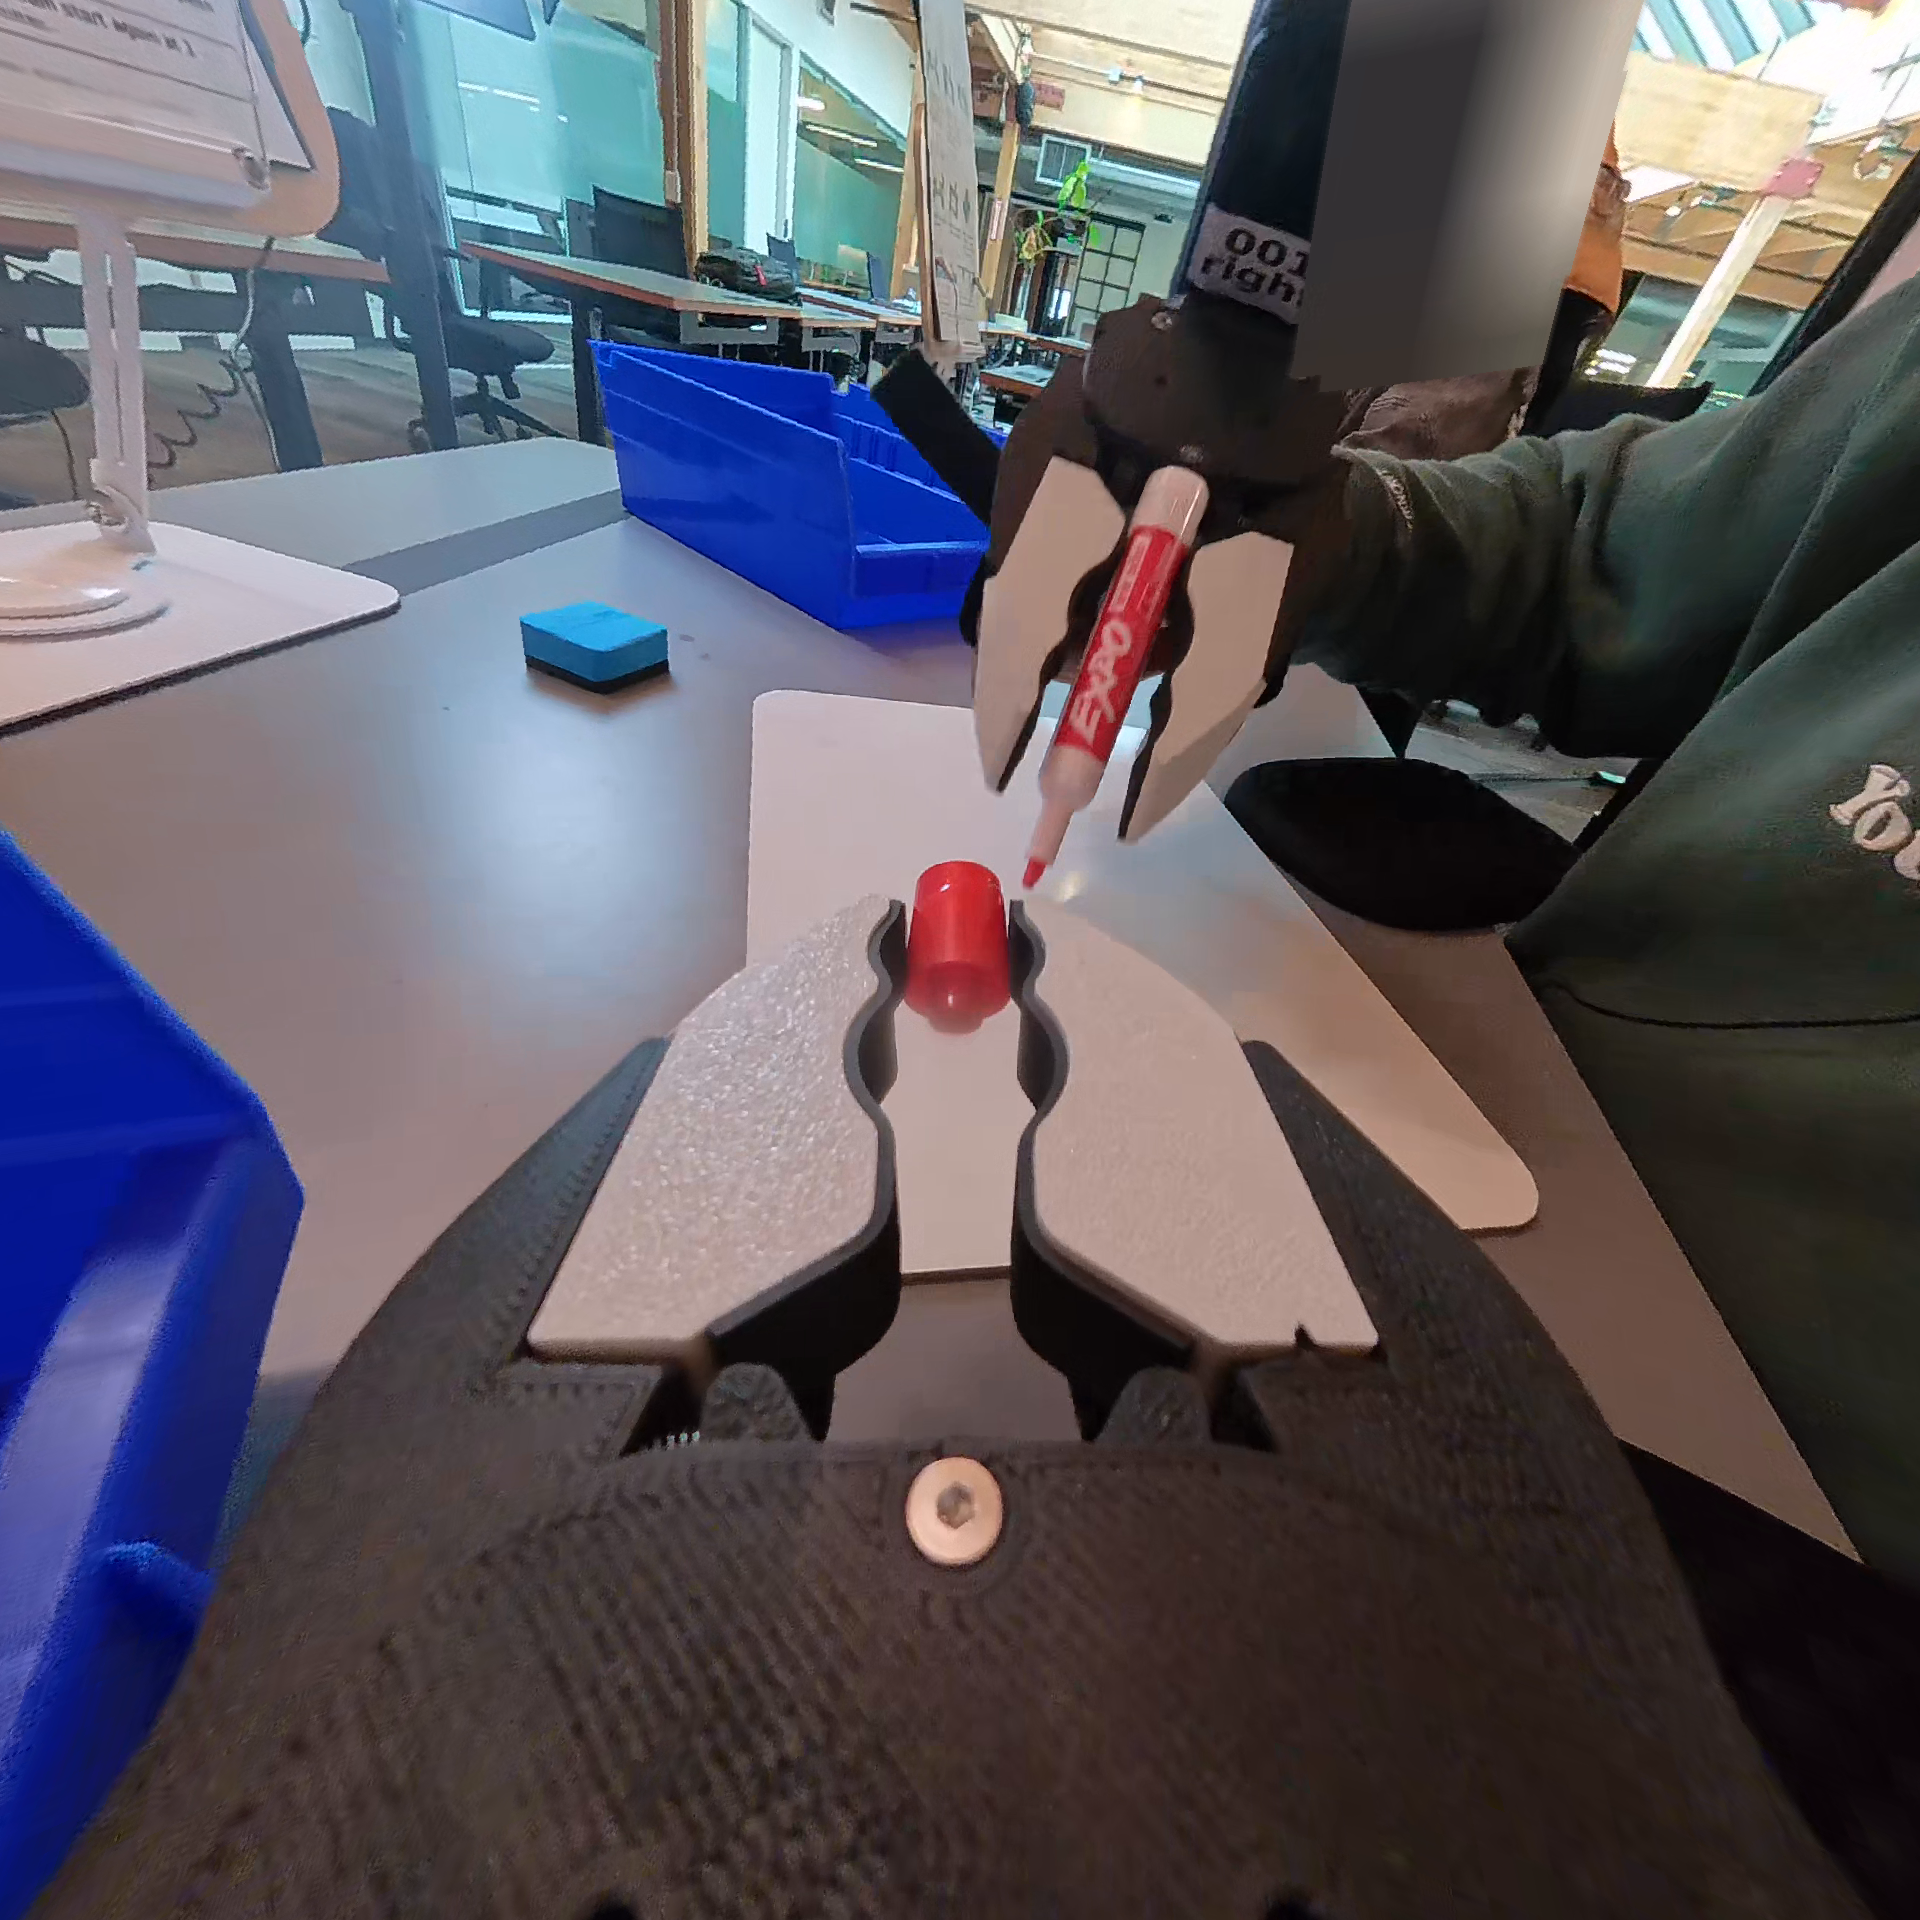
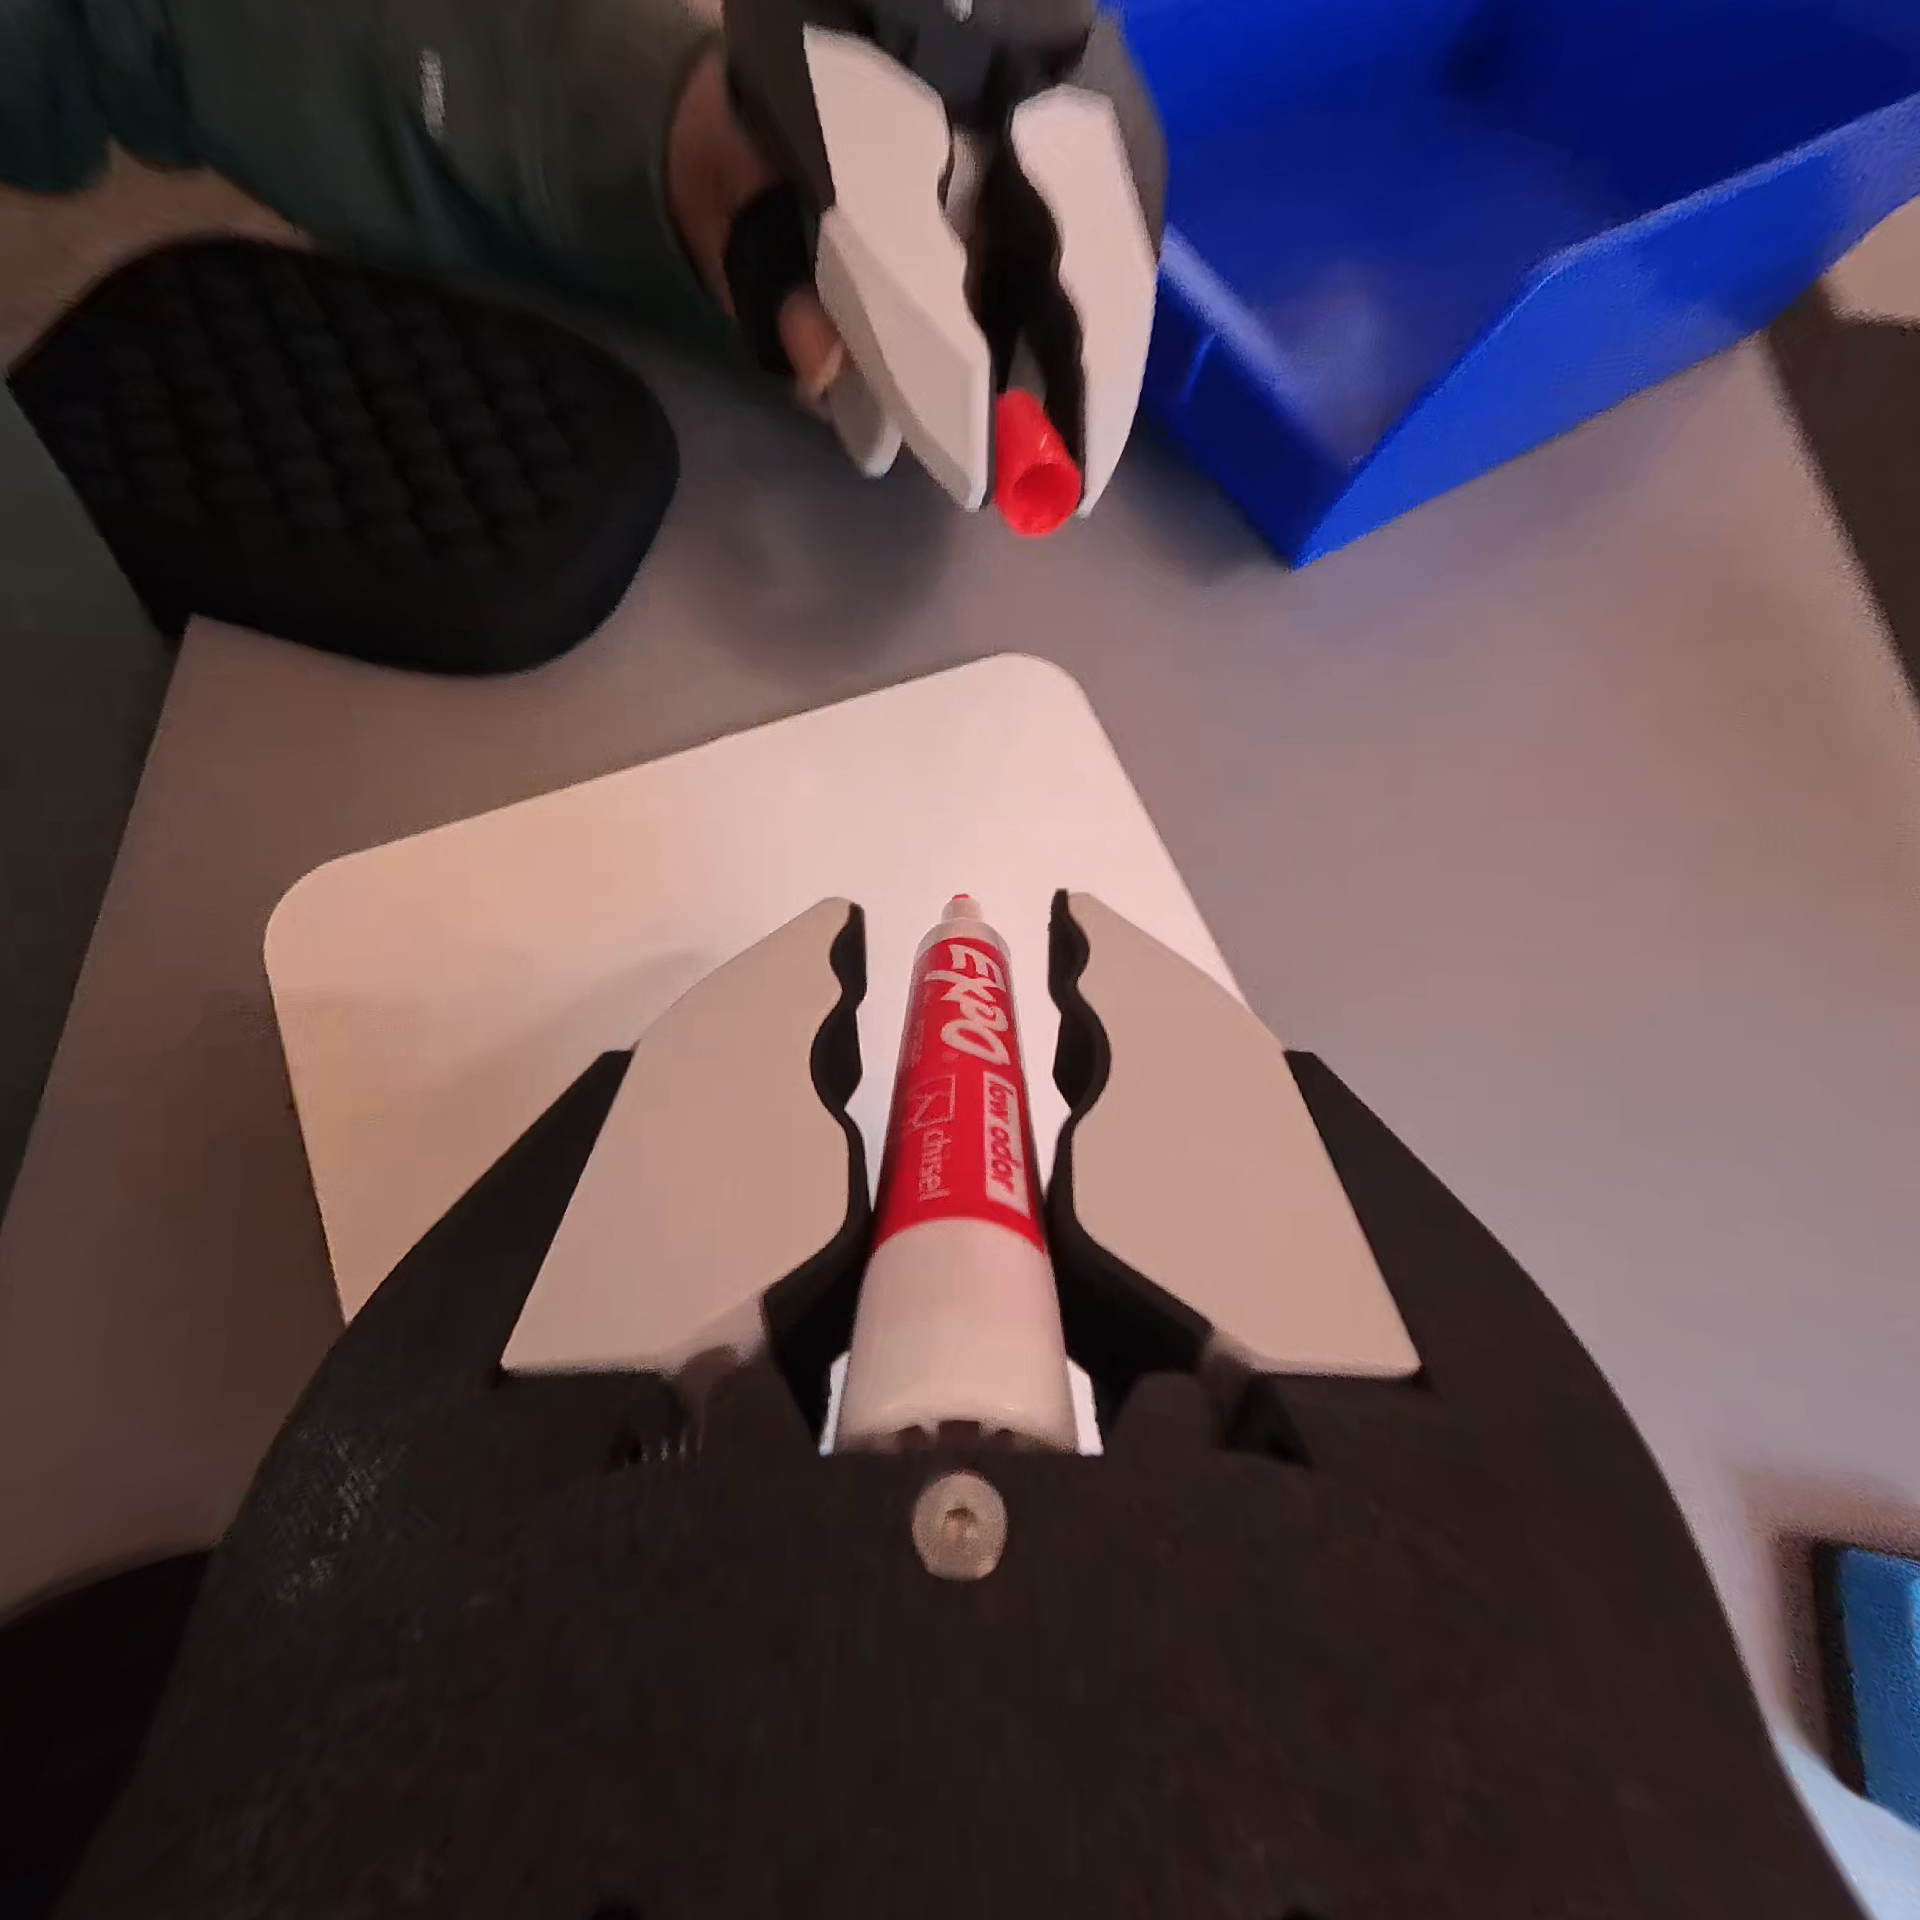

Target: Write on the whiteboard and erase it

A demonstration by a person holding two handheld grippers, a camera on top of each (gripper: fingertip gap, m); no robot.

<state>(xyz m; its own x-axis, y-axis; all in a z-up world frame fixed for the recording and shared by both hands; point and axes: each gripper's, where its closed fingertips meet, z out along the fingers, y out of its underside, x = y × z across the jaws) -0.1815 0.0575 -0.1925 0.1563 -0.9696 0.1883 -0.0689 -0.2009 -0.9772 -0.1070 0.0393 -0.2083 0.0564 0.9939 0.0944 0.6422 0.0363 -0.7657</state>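
Cap (image 1: 956, 951) and marker (image 1: 1117, 634) are held apart, one in each gripper, which leaves the felt tip bare for writing. The left gripper (image 1: 956, 935) has its jaws drawn nearly together on the red cap, pinching it at the very fingertips with the cap's open end toward the right gripper, so it looks ready for recapping later. The right gripper (image 2: 956, 914) clamps the marker along its own axis: the white rear of the barrel sits deep between the jaws near the hinge, and the tip projects just past the fingertips. Gripping this far back probably keeps the tip stiff under writing pressure.

The whiteboard (image 2: 623, 883) lies flat on the grey table (image 2: 1507, 883), directly below and ahead of the right gripper's fingertips; no marks show on it. In the left wrist view the right gripper is pitched steeply downward with the tip close above the board; whether it touches cannot be told. The left gripper is held low, nearly level, beyond the board's far edge as the right gripper sees it.

The blue eraser (image 1: 594, 644) rests well ahead and left of the left gripper, beside a blue bin (image 1: 790, 499), and is not yet needed.
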